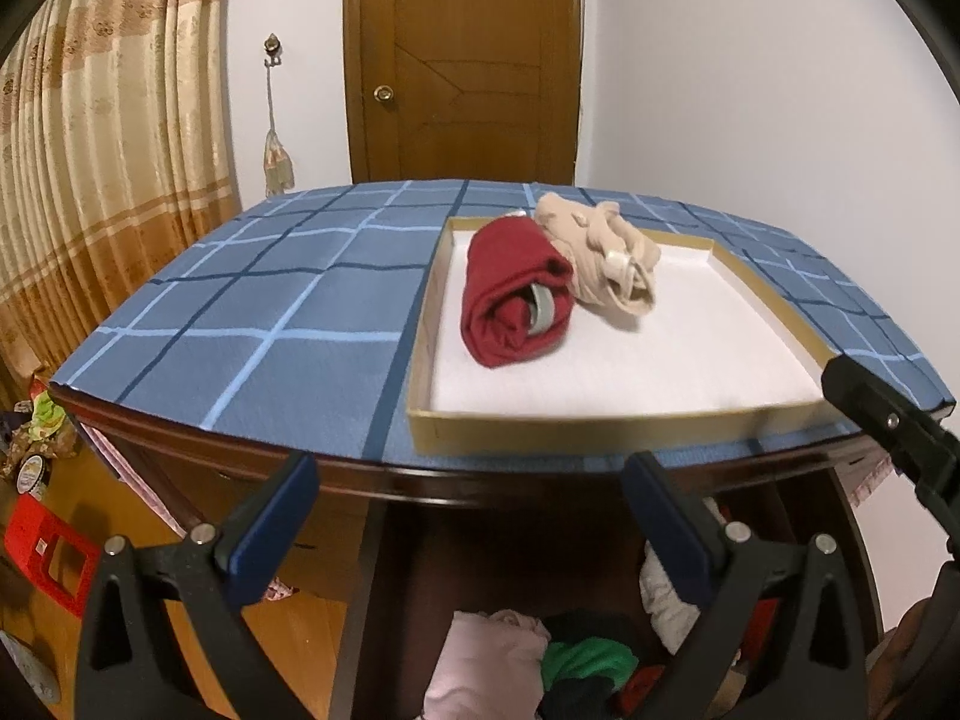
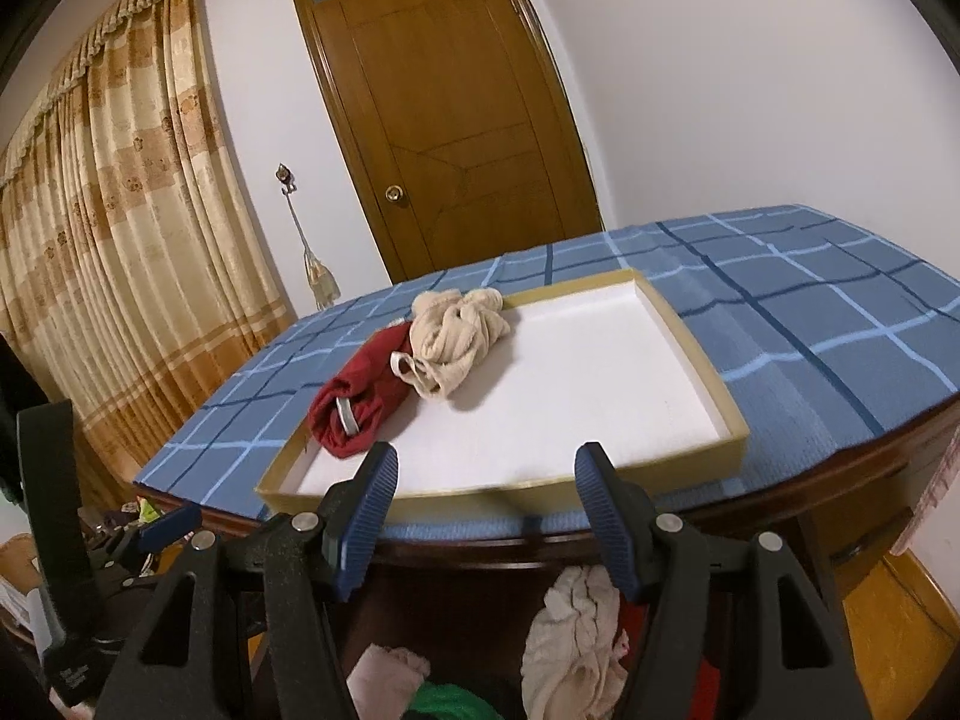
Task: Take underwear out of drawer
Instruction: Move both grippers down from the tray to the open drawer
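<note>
Left wrist view: left tool at the bottom of the frame, blue-padded jaws spread wide with nothing between them, hanging over the open drawer below the surface's front edge.
Right wrist view: right tool at bottom centre, jaws likewise apart and empty, the surface's front edge just beyond the tips.
Surface: a blue checked cloth with pale and dark lines covers the top; a dark wood rim runs along its near side.
Tray: a shallow gold-edged box with a white floor lies on the cloth, right of centre in the left view.
Underwear on the tray: a rolled red piece with a grey band showing at its end, touching a crumpled beige piece at the tray's far left corner.
Underwear in the drawer: a jumble of pink, green, white and dark fabric at the bottom of both frames.
Room: a brown wooden door with a round knob behind the surface, white walls, a gold patterned curtain along the left, a tassel hanging from a wall hook, and wooden flooring at lower left.
</note>
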`<state>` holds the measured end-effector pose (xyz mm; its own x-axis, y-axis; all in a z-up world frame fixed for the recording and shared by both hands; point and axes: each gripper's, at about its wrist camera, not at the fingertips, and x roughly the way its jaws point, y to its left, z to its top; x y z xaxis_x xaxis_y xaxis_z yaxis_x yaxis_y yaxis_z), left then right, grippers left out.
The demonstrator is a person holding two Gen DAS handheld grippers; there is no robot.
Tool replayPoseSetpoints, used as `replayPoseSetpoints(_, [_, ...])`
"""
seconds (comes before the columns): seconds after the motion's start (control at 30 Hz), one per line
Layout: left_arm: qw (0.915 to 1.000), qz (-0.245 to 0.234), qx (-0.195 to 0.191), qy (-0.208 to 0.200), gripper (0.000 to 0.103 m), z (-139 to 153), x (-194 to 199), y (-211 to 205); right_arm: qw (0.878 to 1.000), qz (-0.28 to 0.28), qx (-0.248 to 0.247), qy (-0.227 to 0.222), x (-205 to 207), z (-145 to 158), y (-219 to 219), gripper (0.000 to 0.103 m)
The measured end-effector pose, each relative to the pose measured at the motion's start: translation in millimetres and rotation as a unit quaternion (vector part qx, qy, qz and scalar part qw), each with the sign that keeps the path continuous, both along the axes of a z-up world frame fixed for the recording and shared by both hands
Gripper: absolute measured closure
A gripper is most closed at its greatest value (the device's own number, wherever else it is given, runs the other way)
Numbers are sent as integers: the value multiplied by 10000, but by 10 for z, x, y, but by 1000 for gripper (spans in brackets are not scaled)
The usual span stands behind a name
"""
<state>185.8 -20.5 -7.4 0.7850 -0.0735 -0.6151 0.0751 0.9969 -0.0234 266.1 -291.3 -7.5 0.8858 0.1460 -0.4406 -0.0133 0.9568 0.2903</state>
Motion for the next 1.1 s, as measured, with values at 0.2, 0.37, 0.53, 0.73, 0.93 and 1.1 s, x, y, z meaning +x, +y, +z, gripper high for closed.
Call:
replayPoseSetpoints(0.2, [9999,-58,6,125,0,-81,-79,-11,9995,-36,149,262,-108,-89,-111,39])
replayPoseSetpoints(0.37, [9995,-171,36,249,0,-146,-152,-34,9992,-25,163,373,-243,-155,-179,39])
replayPoseSetpoints(0.53, [9992,-205,49,344,0,-208,-225,-39,9986,-90,158,494,-400,-223,-261,39])
replayPoseSetpoints(0.73, [9978,-339,105,562,0,-363,-313,-92,9961,-288,216,800,-574,-409,-440,39])
replayPoseSetpoints(0.93, [9954,-446,193,823,0,-543,-376,-133,9920,-260,77,1235,-653,-681,-480,39])
replayPoseSetpoints(1.1, [9928,-570,186,1038,0,-669,-413,-178,9873,-192,101,1575,-751,-897,-502,39])
